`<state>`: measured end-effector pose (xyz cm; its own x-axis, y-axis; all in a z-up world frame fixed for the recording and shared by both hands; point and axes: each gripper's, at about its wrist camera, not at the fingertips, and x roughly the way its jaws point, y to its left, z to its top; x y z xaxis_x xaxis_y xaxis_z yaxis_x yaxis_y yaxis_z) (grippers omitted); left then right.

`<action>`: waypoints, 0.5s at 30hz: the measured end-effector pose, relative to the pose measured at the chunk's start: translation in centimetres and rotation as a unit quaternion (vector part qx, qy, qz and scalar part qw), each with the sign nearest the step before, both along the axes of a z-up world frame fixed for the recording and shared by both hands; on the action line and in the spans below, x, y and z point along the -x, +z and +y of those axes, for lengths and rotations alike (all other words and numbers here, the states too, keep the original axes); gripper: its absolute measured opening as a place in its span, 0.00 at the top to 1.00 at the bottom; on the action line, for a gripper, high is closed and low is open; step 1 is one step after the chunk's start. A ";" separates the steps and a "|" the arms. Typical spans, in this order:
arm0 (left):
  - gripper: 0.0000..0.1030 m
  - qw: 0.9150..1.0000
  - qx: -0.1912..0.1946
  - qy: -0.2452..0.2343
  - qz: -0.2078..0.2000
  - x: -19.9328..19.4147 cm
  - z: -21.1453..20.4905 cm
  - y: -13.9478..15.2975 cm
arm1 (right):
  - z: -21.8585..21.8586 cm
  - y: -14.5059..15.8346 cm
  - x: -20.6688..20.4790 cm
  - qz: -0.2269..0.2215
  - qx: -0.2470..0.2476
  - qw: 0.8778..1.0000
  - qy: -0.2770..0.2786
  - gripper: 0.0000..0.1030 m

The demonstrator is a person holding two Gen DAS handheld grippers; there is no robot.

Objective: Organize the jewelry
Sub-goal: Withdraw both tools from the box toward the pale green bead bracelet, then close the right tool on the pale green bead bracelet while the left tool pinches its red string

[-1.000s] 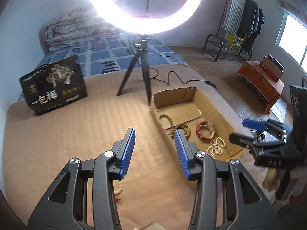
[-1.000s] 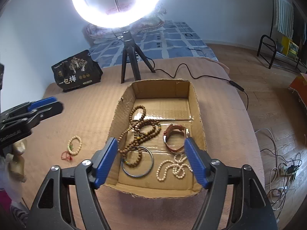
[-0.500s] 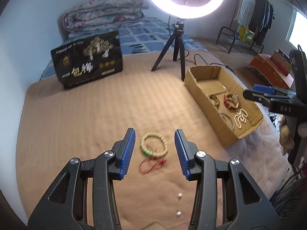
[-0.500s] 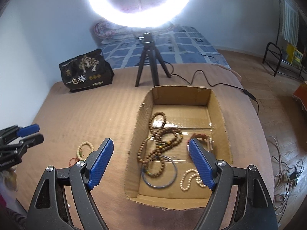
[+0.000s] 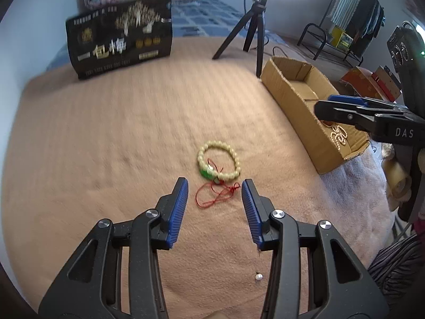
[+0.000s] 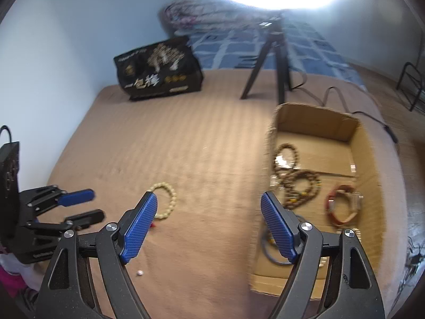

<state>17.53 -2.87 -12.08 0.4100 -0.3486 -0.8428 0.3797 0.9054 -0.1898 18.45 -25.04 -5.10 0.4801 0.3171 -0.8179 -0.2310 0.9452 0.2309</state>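
Note:
A cream bead bracelet with a green bead and a red cord lies on the tan blanket; it also shows in the right wrist view. My left gripper is open and empty, just short of the bracelet, with the cord between its fingertips. My right gripper is open and empty, over the blanket between the bracelet and the cardboard box. The box holds brown bead strands, a red-brown watch, a grey ring and a pearl strand.
A small pearl bead lies loose near the left gripper. A black printed bag stands at the back. A ring light tripod stands beside the box, its cable trailing behind. The blanket's edge drops off at the right.
My left gripper has swung from the box toward the bracelet and come close to it. My right gripper has shifted left, off the box and partly over the blanket.

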 end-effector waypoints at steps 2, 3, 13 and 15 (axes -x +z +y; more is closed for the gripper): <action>0.58 1.000 0.005 0.004 0.015 -0.3 0.3 -0.9 | 1.1 -0.8 -0.4 0.016 -0.006 1.000 0.014 0.37; 0.58 1.000 0.006 0.005 0.021 -0.4 0.4 -1.3 | 1.6 -1.1 -0.5 0.023 -0.009 1.000 0.017 0.40; 0.66 0.998 0.012 0.003 0.058 -1.2 0.6 -3.9 | 5.4 -5.4 -2.5 0.093 -0.023 0.995 0.037 0.68; 0.66 0.998 0.012 0.002 0.060 -1.6 0.4 -4.1 | 5.8 -6.2 -2.9 0.103 -0.024 0.994 0.035 0.70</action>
<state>19.09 -2.43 -16.16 0.3078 -0.3680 -0.8774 0.3482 0.9018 -0.2561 21.36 -19.21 -11.30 0.2782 0.3854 -0.8798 -0.2395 0.9149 0.3251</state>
